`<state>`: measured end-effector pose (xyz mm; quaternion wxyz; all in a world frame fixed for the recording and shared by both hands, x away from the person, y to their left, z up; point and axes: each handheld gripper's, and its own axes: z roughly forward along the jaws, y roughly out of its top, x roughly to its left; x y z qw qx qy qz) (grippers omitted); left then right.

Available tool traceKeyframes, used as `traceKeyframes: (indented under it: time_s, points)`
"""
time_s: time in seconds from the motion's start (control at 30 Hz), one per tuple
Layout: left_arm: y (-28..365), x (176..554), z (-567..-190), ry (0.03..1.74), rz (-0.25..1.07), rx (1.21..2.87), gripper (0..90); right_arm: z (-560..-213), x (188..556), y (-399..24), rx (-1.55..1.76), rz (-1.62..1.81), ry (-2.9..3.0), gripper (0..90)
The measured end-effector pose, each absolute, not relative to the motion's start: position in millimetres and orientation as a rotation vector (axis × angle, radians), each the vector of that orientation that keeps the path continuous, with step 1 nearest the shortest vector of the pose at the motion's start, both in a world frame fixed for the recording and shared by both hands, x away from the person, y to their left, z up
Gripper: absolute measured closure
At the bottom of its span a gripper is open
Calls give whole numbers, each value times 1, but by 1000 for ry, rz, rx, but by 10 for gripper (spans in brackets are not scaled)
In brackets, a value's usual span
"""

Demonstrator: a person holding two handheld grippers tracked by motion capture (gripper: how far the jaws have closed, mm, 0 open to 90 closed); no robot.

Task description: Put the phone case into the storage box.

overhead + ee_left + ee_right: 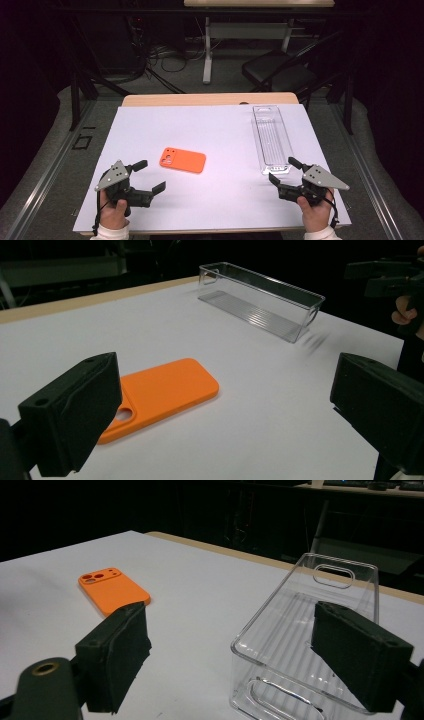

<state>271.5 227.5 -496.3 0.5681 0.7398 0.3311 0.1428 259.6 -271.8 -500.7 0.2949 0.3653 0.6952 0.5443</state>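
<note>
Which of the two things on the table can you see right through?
The long bin by the right gripper. It is clear plastic and empty. The phone case, nearer the left gripper, is solid orange.

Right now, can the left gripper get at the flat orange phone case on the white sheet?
Probably yes: the left gripper is open, and bare sheet lies between it and the orange phone case.

A white sheet (215,130) covers most of a light wooden tabletop (210,99), whose bare edge shows along the far side. Past it, on a grey carpeted floor (225,75), stands 1 white desk leg (207,50) under another pale tabletop (258,3). A black chair (280,72) stands at the right, and dark cables (165,55) lie tangled on the floor at the left.
</note>
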Motion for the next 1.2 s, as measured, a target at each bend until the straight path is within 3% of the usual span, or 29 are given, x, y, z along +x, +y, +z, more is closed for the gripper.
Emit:
traceKeyframes:
  time_s: [0.2,0.77,0.87,1.0,1.1,1.13,1.2]
  points:
    - [226,281,-499,921,256,1728,5,-503,261,-272,982,1447,1879,150]
    - [213,309,-483,992,272,1878,29,-503,258,-271,977,1435,1892,150]
    - [211,316,-477,988,273,1887,169,-503,258,-271,982,1434,1889,150]
    - [203,326,-467,990,298,1933,174,-503,258,-272,981,1440,1881,151]
    - [201,331,-465,990,291,1950,251,-503,258,-272,985,1437,1883,150]
    - [198,336,-464,989,288,1964,348,-503,259,-272,988,1441,1884,151]
    - [196,339,-463,982,285,1973,418,-503,259,-272,988,1446,1883,151]
